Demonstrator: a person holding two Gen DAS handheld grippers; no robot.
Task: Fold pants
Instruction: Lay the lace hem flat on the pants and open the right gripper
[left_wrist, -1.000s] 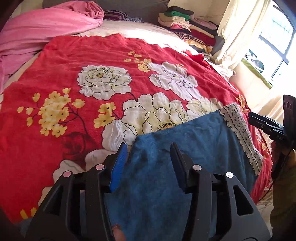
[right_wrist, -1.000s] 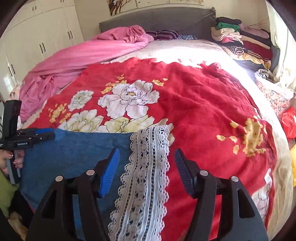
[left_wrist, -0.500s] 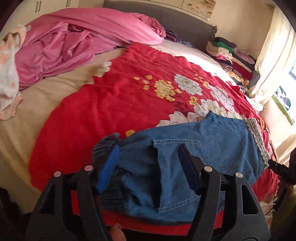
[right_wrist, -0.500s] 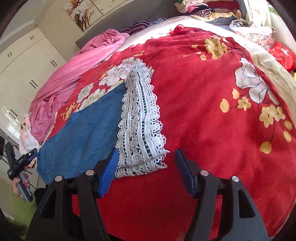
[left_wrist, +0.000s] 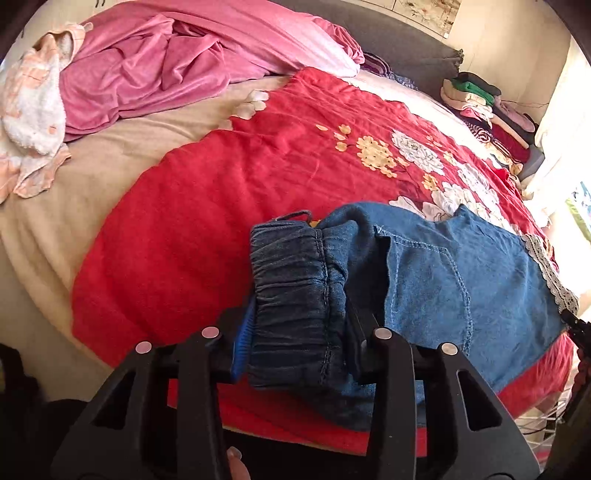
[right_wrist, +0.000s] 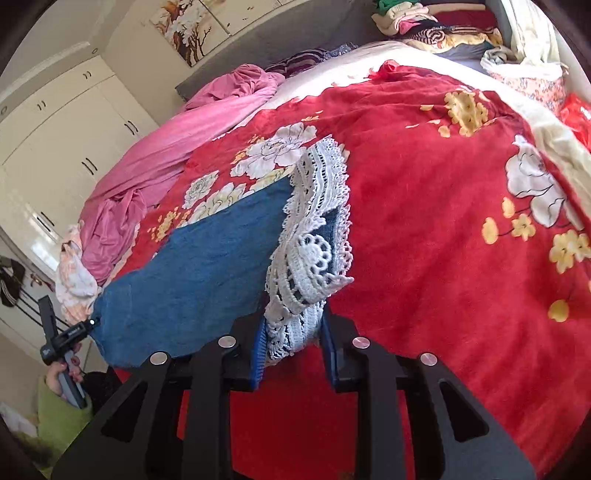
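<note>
The blue pants (left_wrist: 443, 266) lie on the red floral blanket (left_wrist: 221, 192) near the bed's 6 o'clock edge. The left gripper (left_wrist: 295, 343) has just closed its jaws on the elastic waistband (left_wrist: 295, 280); the right gripper (right_wrist: 291, 343) has just clamped the lace hem (right_wrist: 314, 221). Risk: the bunched lace could slip free, spoiling an even fold.

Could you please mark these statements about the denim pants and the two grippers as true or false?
1. The left gripper is clamped on the elastic waistband of the denim pants. True.
2. The right gripper hangs open above bare blanket. False: its jaws have just closed, and it pinches the white lace hem.
3. The pants lie on a red floral blanket. True.
4. The pink bedding covers the pants. False: it is bunched near the headboard, apart from them.
5. Folded clothes are stacked at the bed's far corner. True.
</note>
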